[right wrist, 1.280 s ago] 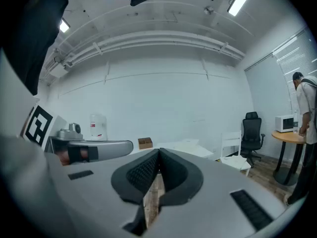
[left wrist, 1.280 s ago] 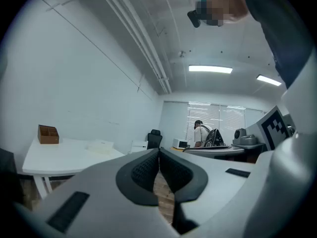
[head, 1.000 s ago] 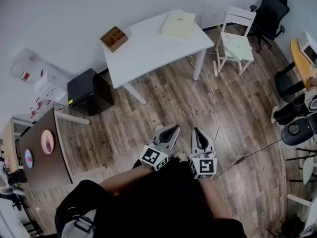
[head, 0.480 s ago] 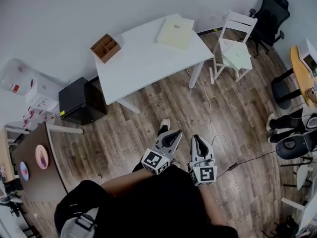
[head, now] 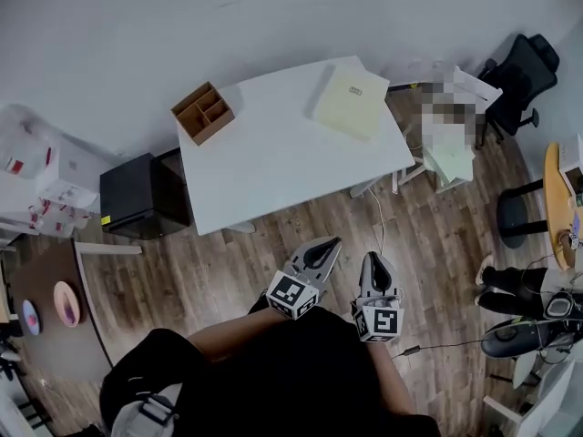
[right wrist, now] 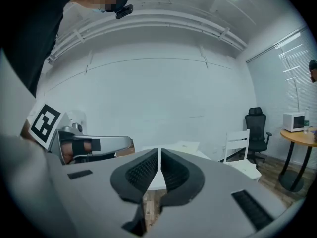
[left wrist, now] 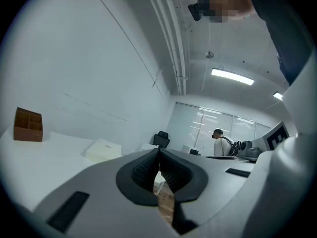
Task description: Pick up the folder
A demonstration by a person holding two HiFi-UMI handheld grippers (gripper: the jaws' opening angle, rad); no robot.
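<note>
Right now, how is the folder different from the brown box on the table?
The folder is pale cream; the box is brown. The folder lies flat and closed; the box stands taller, open-topped, with compartments. In the head view the folder is toward the right end of the table, the box toward its left end. Both rest on that white table.

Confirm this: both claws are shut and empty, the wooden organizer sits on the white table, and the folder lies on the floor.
Not the floor: the head view shows the folder on the white table. The left claw and right claw are shut and empty, and the wooden organizer sits on that table.
</note>
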